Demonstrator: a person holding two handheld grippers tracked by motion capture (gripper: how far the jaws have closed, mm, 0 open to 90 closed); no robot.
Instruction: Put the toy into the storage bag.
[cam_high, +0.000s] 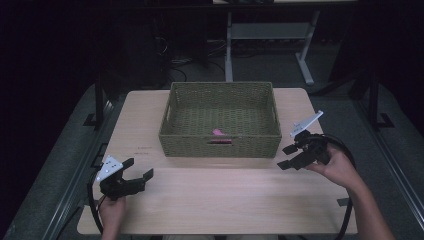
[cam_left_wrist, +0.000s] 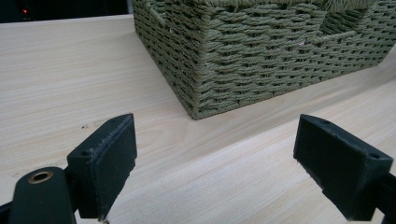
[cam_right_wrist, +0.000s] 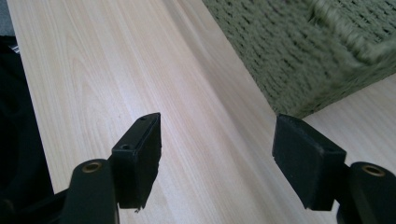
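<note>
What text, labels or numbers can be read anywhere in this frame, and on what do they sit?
None can be read.
Table: a small dark mark on the top, left of the basket, might be print; too small and blurred to read.
Basket: no label; a pink thing lies inside, with no lettering to make out.
Left hand-held gripper and right hand-held gripper: no markings legible.

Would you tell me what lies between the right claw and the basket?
Bare tabletop; in its own view, the right claw faces the basket corner with nothing between.
</note>
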